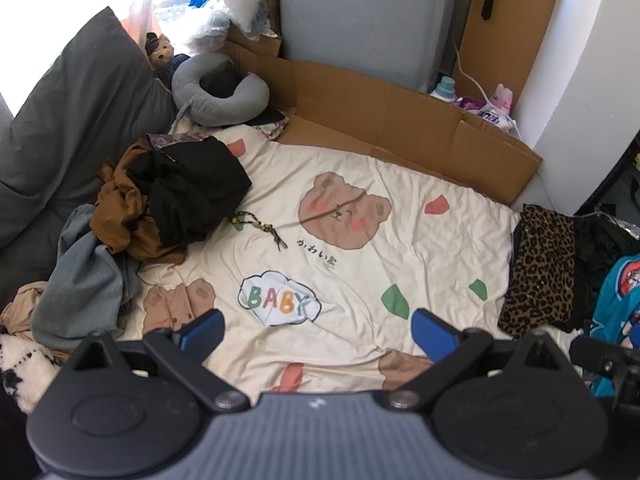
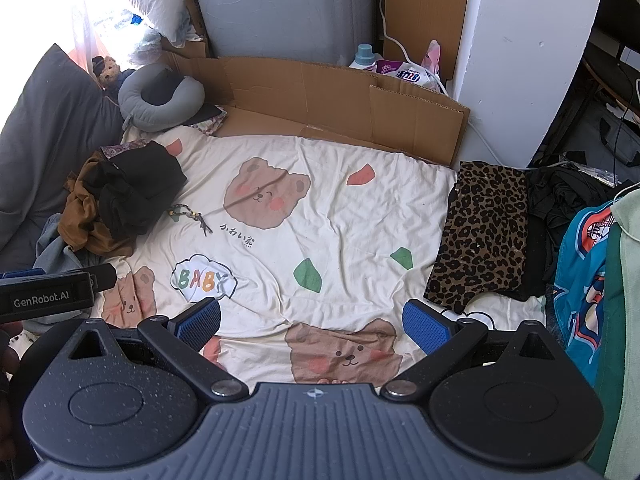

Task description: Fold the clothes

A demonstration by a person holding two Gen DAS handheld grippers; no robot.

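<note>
A heap of unfolded clothes lies at the left of the bed: a black garment (image 1: 192,192) (image 2: 136,192) on a brown one (image 1: 120,208) (image 2: 80,216), with a grey-blue one (image 1: 80,276) below. A folded leopard-print garment (image 1: 540,272) (image 2: 484,232) lies at the right beside black cloth (image 2: 560,200). My left gripper (image 1: 316,330) is open and empty above the cream bear-print sheet (image 1: 360,264). My right gripper (image 2: 312,326) is open and empty above the same sheet (image 2: 340,220). The left gripper's body (image 2: 48,292) shows at the right wrist view's left edge.
A grey pillow (image 1: 72,120), a grey neck pillow (image 1: 224,96) and a teddy bear (image 1: 160,52) sit at the back left. Flattened cardboard (image 1: 400,120) lines the far edge. A braided cord (image 1: 260,228) lies on the sheet. Teal printed fabric (image 2: 584,280) hangs at the right.
</note>
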